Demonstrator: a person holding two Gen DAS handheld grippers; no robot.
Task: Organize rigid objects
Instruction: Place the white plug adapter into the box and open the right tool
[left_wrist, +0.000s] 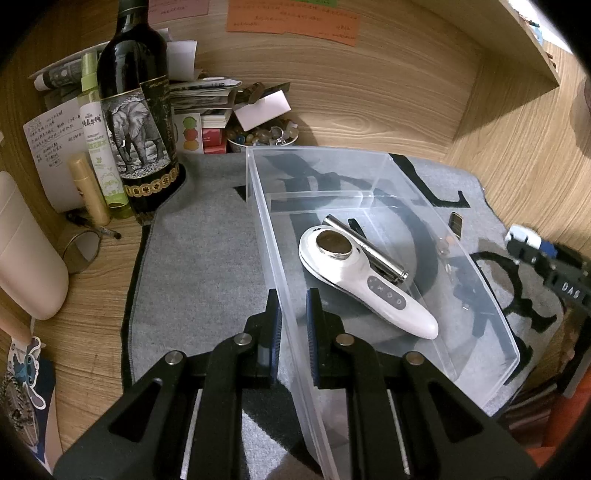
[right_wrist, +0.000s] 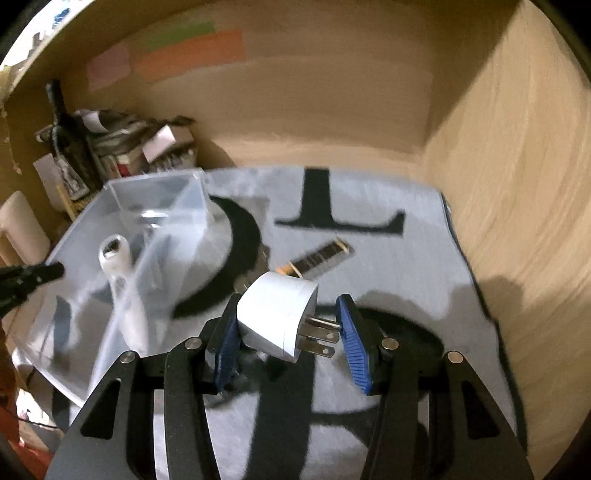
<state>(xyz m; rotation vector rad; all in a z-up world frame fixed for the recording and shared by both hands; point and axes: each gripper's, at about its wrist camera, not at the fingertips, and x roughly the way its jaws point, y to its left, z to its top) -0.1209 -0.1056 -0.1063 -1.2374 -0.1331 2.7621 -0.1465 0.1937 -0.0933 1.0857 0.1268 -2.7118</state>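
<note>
A clear plastic bin (left_wrist: 369, 155) stands on a grey mat (left_wrist: 199, 251). In it lie a white handheld device (left_wrist: 365, 284) with a dark round head and a silver metal cylinder (left_wrist: 369, 245). My left gripper (left_wrist: 293, 306) straddles the bin's left wall, jaws close on either side of it. My right gripper (right_wrist: 286, 325) holds a white plug adapter (right_wrist: 275, 317) with metal prongs above the mat, right of the bin (right_wrist: 159, 192); the adapter's prongs touch the right pad. The right gripper also shows in the left wrist view (left_wrist: 532, 247). A small dark flat object (right_wrist: 321, 256) lies on the mat.
A wine bottle (left_wrist: 138, 110), a spray bottle (left_wrist: 98, 140), a gold tube (left_wrist: 88, 188), papers and a bowl of stones (left_wrist: 262, 136) crowd the back left. A cream container (left_wrist: 26, 251) stands at left. Wooden walls (right_wrist: 517, 184) enclose the desk.
</note>
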